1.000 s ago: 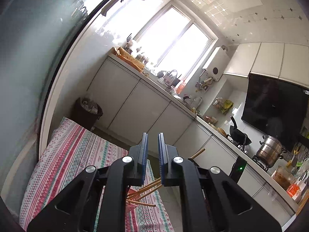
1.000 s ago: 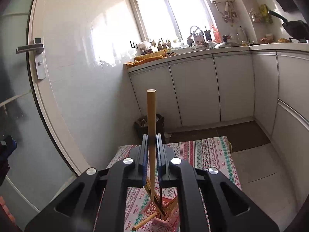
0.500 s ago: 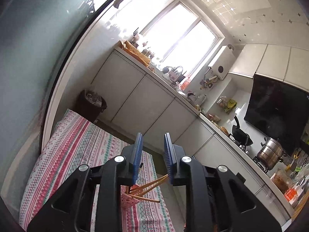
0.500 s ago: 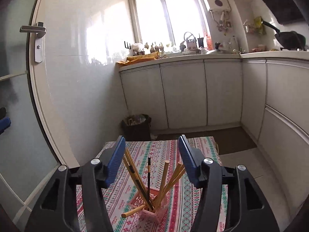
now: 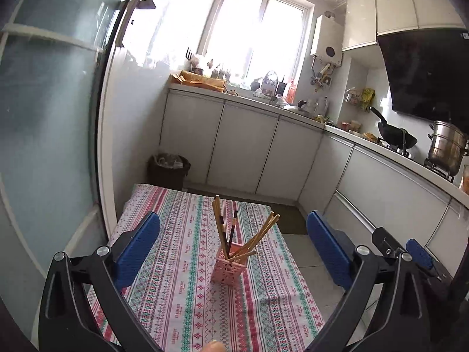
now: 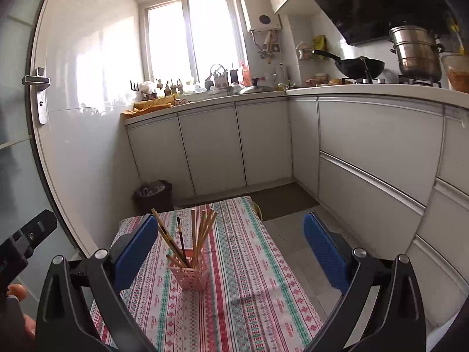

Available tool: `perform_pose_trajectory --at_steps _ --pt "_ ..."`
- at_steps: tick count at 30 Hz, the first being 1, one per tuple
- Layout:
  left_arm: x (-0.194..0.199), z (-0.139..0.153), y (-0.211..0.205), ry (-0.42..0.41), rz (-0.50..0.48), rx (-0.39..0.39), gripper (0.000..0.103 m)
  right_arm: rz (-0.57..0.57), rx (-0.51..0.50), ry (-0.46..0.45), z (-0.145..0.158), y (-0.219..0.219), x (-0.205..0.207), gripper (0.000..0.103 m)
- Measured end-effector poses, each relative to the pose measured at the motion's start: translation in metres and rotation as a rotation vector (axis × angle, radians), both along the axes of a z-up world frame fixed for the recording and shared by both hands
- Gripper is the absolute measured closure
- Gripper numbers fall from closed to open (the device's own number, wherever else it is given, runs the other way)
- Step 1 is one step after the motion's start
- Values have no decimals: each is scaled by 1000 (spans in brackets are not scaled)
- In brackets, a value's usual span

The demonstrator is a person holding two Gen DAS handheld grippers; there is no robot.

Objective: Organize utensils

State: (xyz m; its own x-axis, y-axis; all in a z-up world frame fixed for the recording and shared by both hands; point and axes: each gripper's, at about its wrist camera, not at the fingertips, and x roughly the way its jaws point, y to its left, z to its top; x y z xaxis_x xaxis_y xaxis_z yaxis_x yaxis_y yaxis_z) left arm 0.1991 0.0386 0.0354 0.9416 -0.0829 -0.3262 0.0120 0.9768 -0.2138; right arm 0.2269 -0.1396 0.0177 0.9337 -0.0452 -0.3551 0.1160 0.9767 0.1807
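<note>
Left wrist view shows the left gripper [image 5: 233, 252] with its blue pads spread wide and still opening, nothing between them, above a table [image 5: 176, 308] covered in a striped patterned cloth. A pink lattice holder [image 5: 227, 270] stands upright near the middle of the table, well ahead of the pads, with wooden and dark chopsticks [image 5: 218, 223] fanning out of its top. Seen from the right wrist, the right gripper [image 6: 231, 252] is likewise opening wide and empty, the holder [image 6: 192, 278] and its chopsticks [image 6: 200, 231] standing nearer its left pad.
</note>
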Motion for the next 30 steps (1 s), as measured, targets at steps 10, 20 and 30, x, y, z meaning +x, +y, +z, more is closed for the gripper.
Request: perform_pose_trajectory --at_steps 10,20,30 --pt "-89 24 -19 50 58 144 7 -32 32 45 26 -10 -101 7" --pt "-128 39 -16 36 45 156 7 -23 -26 42 36 4 -145 7" --pt "-137 38 -26 38 36 203 7 -25 -37 30 44 2 -156 7"
